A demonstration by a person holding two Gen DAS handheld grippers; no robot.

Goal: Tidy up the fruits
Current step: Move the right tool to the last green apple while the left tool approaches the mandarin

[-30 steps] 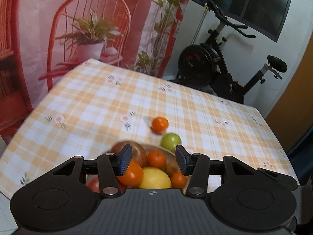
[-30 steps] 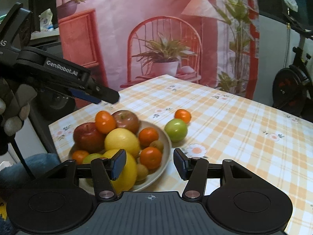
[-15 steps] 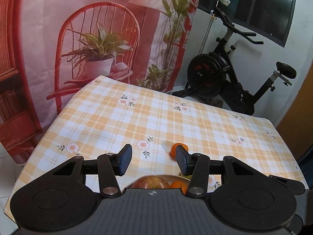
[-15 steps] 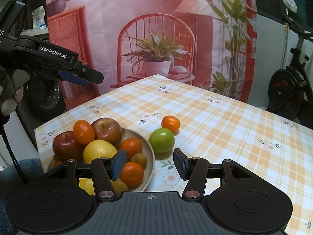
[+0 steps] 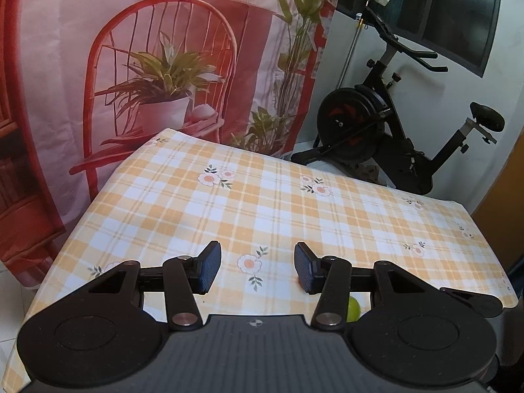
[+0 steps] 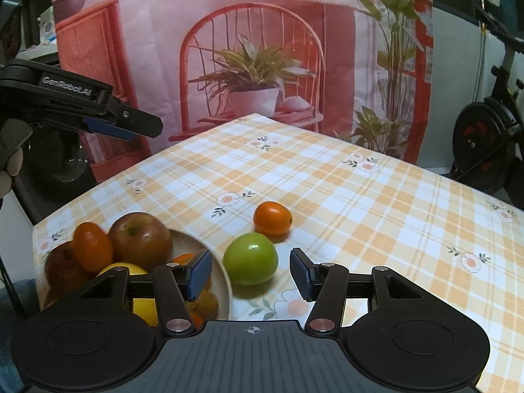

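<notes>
In the right wrist view a green apple [image 6: 250, 258] lies on the checked tablecloth just ahead of my right gripper [image 6: 250, 276], whose jaws stand open and clear of it. A small orange [image 6: 272, 217] rests just beyond the apple. A beige bowl [image 6: 226, 281] at the lower left holds red apples [image 6: 140, 240], oranges and a yellow fruit, partly hidden by my left finger. My left gripper [image 6: 144, 127] hovers at the upper left, seen side-on. In its own view the left gripper [image 5: 257, 267] is open over bare cloth, and a sliver of green fruit [image 5: 353, 309] shows behind its right finger.
The tablecloth [image 5: 278, 209] stretches far and right of the fruit. A printed backdrop [image 6: 249, 65] hangs behind the table. An exercise bike [image 5: 376, 124] stands past the far right corner. A person's gloved hand [image 6: 9, 150] holds the left gripper.
The right gripper has shifted right, off the bowl, and closed in on the green apple. In the left wrist view the bowl and fruit have slipped out of sight beneath the gripper.
</notes>
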